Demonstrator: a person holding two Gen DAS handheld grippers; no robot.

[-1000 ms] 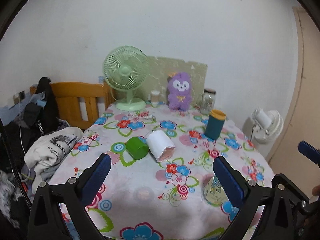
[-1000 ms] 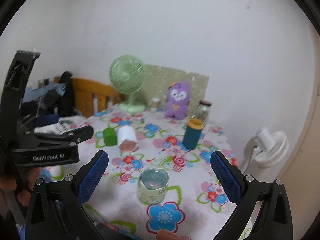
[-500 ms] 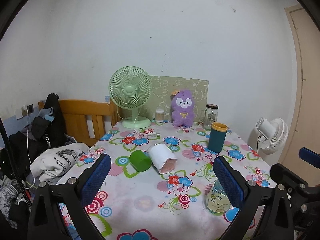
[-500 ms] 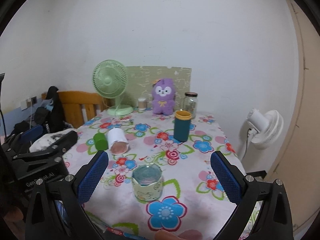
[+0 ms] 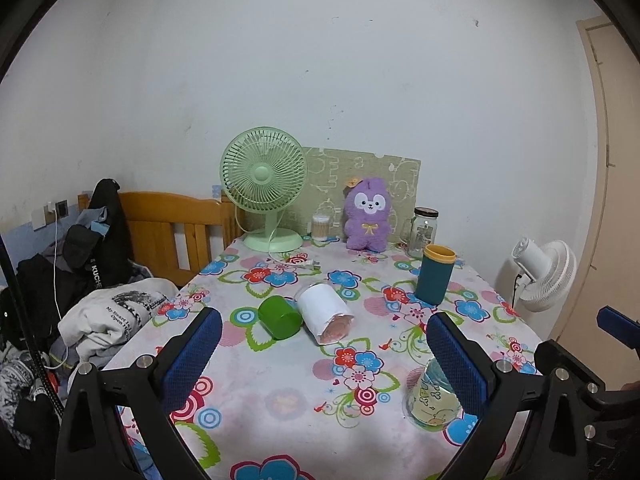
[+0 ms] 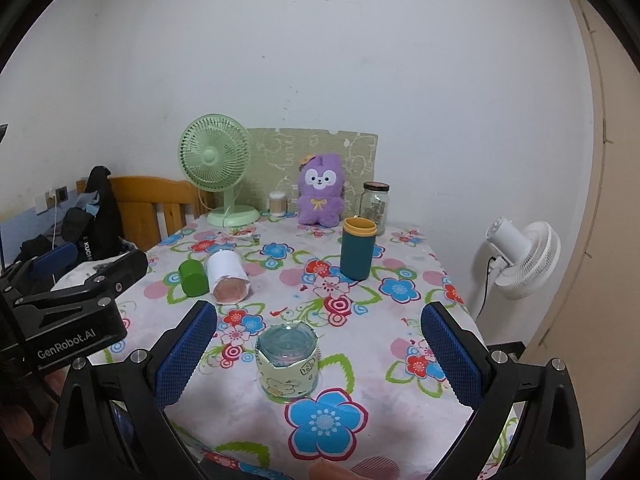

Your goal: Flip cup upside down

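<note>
A glass cup with a pale green cartoon sleeve (image 6: pixel 287 360) stands on the floral tablecloth (image 6: pixel 400 264) near the front edge, between the fingers of my open right gripper (image 6: pixel 318 354); its flat glass end faces up. It also shows in the left wrist view (image 5: pixel 430 402), partly behind the right finger (image 5: pixel 456 364). A teal cup with a yellow rim (image 6: pixel 357 248) stands upright, mouth up. A white cup (image 6: pixel 227 270) and a green cup (image 6: pixel 193 277) lie on their sides. My left gripper (image 5: pixel 320 360) is open and empty above the table's front left.
A green desk fan (image 5: pixel 264 184), a purple plush toy (image 5: pixel 367 214), a glass jar (image 5: pixel 423 232) and a small container stand at the table's back. A wooden chair with clothes (image 5: pixel 120 248) is on the left. A white floor fan (image 6: pixel 520 252) stands on the right.
Both cameras have tilted up and levelled, so the table sits lower in view. The right gripper has centred on the sleeved glass cup. No object has moved.
</note>
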